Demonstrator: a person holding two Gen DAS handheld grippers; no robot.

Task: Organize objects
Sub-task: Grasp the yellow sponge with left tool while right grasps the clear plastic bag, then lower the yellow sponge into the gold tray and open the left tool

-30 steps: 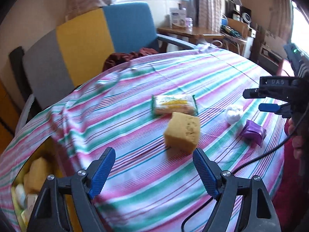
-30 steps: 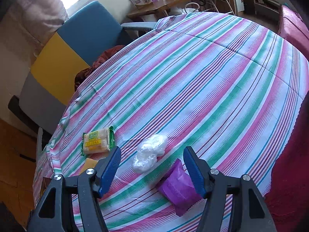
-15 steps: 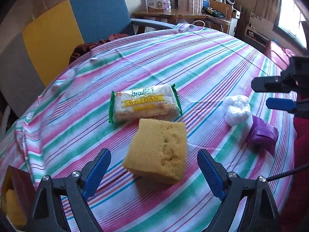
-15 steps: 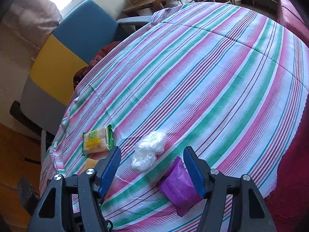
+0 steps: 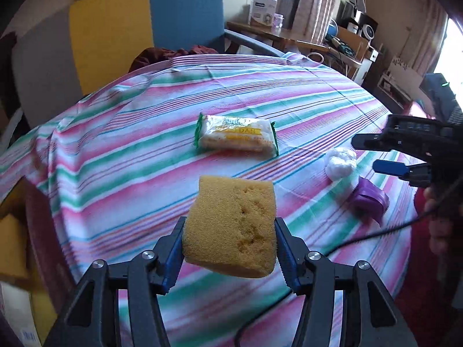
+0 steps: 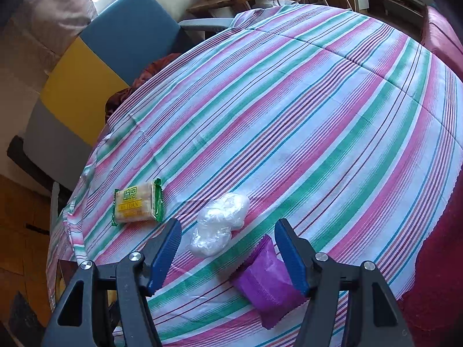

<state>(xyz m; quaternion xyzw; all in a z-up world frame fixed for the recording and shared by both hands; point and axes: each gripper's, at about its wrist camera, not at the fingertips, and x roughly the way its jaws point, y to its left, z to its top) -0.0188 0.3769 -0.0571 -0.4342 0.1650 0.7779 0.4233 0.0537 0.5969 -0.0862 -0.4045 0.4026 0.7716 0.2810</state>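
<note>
While the left wrist view shows the left gripper (image 5: 230,256) clamped on a yellow sponge (image 5: 231,225), its blue pads pressed against both sides and the sponge raised off the cloth, the right wrist view does not show the sponge at all. From left to right in the left view lie a cardboard box (image 5: 17,231) at the table's edge, a green-edged biscuit packet (image 5: 235,138), a white plastic bundle (image 5: 340,162) and a purple pouch (image 5: 369,199), with the right gripper (image 5: 379,156) above the last two. The right view shows that gripper (image 6: 228,245) spread wide and holding nothing, the bundle (image 6: 218,228) and pouch (image 6: 266,283) between its fingers. A striped tablecloth (image 6: 318,110) covers the round table; a blue, yellow and grey chair (image 5: 115,34) stands behind it, a wooden desk (image 5: 277,37) beyond. Far cloth is bare to its edge.
</note>
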